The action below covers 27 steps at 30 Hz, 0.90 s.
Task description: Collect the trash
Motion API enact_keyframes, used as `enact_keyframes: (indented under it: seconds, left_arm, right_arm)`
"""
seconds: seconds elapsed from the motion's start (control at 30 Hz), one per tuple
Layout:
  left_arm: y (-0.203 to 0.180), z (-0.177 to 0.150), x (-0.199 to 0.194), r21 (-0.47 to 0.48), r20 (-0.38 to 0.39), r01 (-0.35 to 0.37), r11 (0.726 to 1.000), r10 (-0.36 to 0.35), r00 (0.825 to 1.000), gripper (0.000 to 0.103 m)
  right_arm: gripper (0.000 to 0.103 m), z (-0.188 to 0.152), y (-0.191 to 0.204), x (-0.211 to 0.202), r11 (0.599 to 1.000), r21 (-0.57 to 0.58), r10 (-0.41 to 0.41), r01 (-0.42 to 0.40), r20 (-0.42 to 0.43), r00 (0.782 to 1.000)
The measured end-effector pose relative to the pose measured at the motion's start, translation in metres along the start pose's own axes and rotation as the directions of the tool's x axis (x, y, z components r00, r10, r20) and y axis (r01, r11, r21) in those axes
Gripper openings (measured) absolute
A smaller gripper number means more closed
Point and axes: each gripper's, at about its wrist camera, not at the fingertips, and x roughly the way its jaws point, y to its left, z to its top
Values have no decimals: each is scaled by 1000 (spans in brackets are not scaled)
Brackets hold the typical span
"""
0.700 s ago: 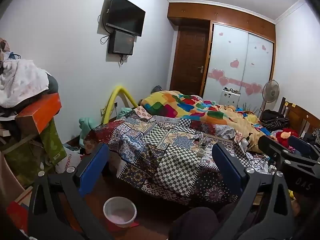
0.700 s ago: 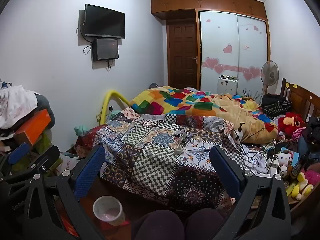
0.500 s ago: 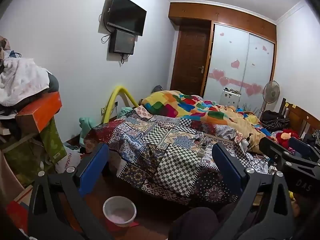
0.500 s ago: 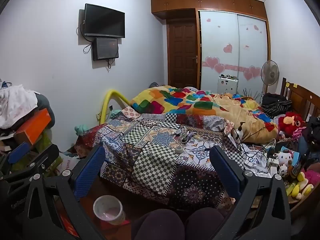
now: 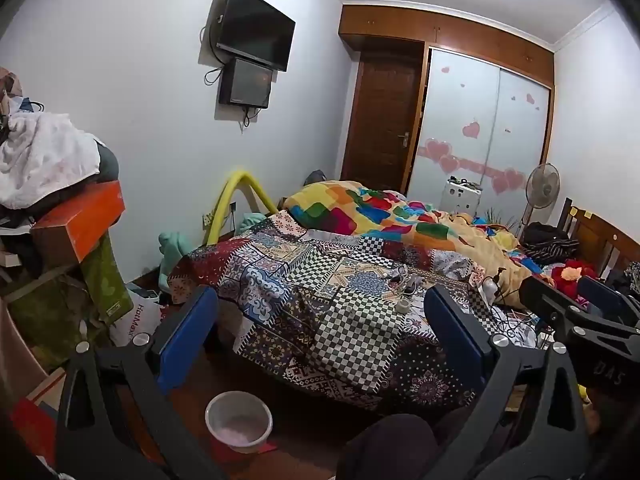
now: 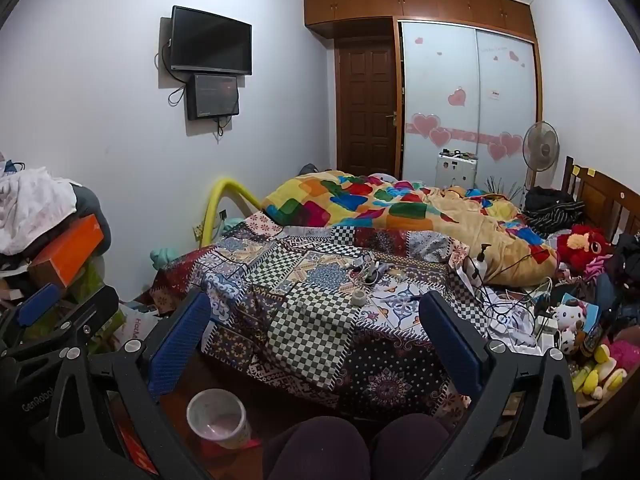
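A small white trash bin [image 5: 239, 425] with a pale liner stands on the wooden floor at the foot of the bed; it also shows in the right wrist view [image 6: 217, 417]. Small litter, a white tape roll [image 6: 359, 297] and crumpled scraps [image 6: 370, 269], lies on the patchwork bedspread [image 6: 320, 320]; the roll also shows in the left wrist view [image 5: 401, 306]. My left gripper [image 5: 320, 332] is open and empty, held above the floor before the bed. My right gripper [image 6: 312, 328] is open and empty beside it.
A cluttered stack with an orange box [image 5: 80, 224] and clothes stands at the left. Cables, a pump bottle [image 6: 480, 264] and plush toys [image 6: 580, 244] crowd the bed's right side. My knees [image 6: 352, 448] are at the bottom. A fan [image 6: 540, 148] stands by the wardrobe.
Both views have shifted very slightly; the grippers stay open and nothing in the room has moved.
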Motion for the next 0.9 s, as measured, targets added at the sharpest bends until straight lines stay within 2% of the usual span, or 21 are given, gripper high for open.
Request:
enact_keyframes:
  seconds: [0.9]
  left_arm:
    - [0, 3, -2, 17, 6, 2, 1000, -2, 1000, 103]
  right_arm:
    - [103, 2, -1, -1, 1000, -1, 0, 0, 0, 1000]
